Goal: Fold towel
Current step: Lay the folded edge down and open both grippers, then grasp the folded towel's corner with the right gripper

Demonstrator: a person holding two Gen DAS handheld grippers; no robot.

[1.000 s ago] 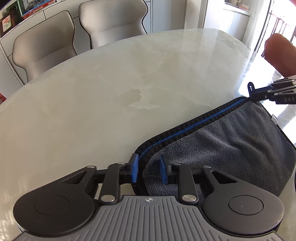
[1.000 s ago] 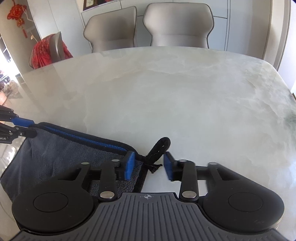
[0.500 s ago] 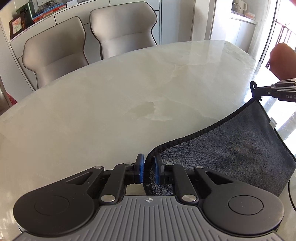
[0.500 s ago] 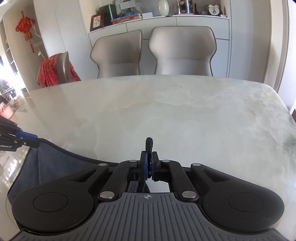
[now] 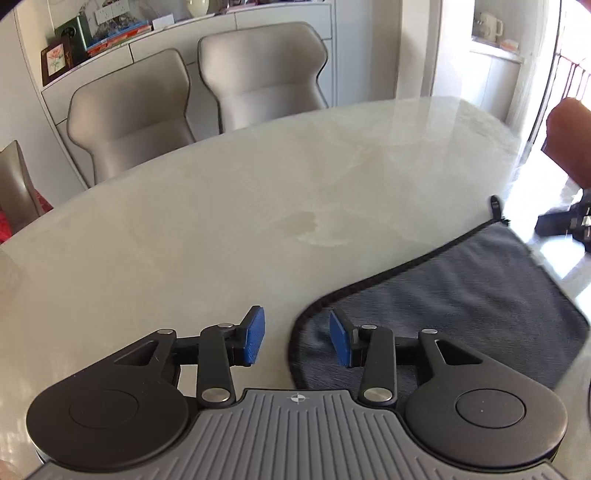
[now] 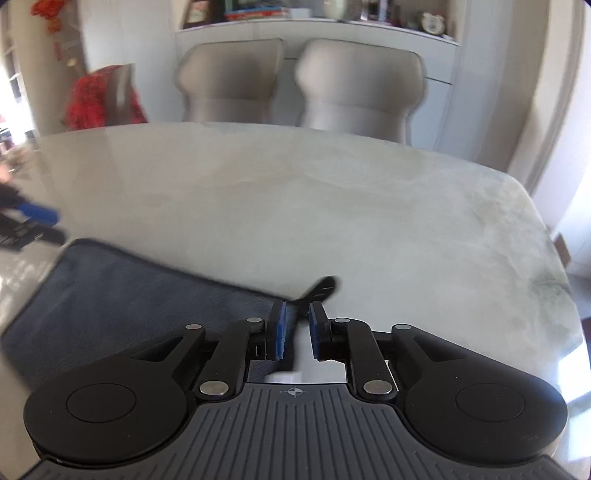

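A dark grey towel [image 5: 461,295] with a black hem lies flat on the marble table [image 5: 258,206]. My left gripper [image 5: 297,339] is open above its near left corner, touching nothing. In the right wrist view the towel [image 6: 122,295] lies at the lower left, with its black hanging loop [image 6: 321,286] just past my fingers. My right gripper [image 6: 295,328] is open a little, the towel's corner lying loose between the blue pads. The right gripper also shows in the left wrist view [image 5: 565,221] at the far right edge.
Two beige chairs [image 5: 199,96] stand at the table's far side, before a white sideboard [image 5: 221,26] with books and frames. A red cloth hangs on a chair [image 6: 99,99] at the left. The table's right edge [image 6: 554,240] is near.
Both grippers were shut on the towel's corners half a second ago; both have opened and let go. The towel now lies flat, blue inner side hidden.
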